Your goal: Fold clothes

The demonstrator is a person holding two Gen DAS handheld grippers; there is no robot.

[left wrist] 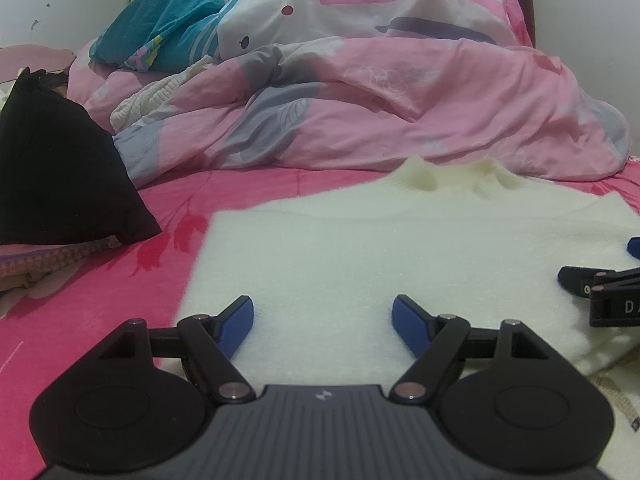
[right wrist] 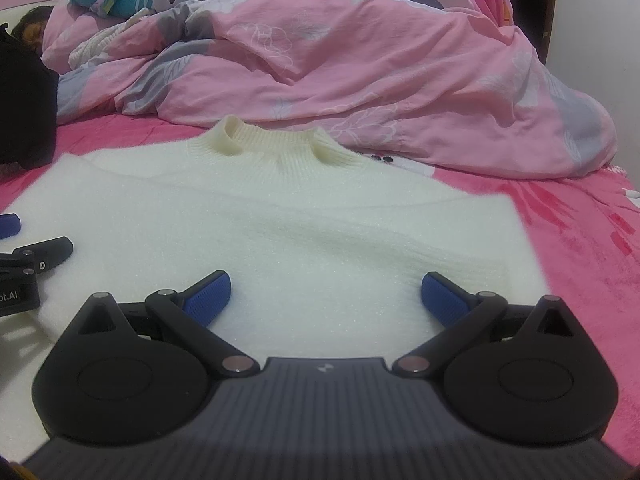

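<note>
A cream sweater (right wrist: 280, 224) lies flat on the pink bedsheet (right wrist: 592, 264), its ribbed collar (right wrist: 276, 140) pointing toward a heaped pink quilt (right wrist: 360, 72). The near hem is cut off behind both tools, so how the lower part is folded cannot be told. The left gripper (left wrist: 323, 322) hangs over the sweater's near left part with its blue pads spread apart and nothing between them. The right gripper (right wrist: 326, 294) stands just beside it over the right part, spread wider, also gripping nothing; only its edge shows in the left view. A black cloth (left wrist: 60, 176) sits at the left, partly out of frame. A teal pillow (left wrist: 168, 20) is half buried in the quilt. Behind the black cloth a person's head (right wrist: 34, 28) is barely visible.
</note>
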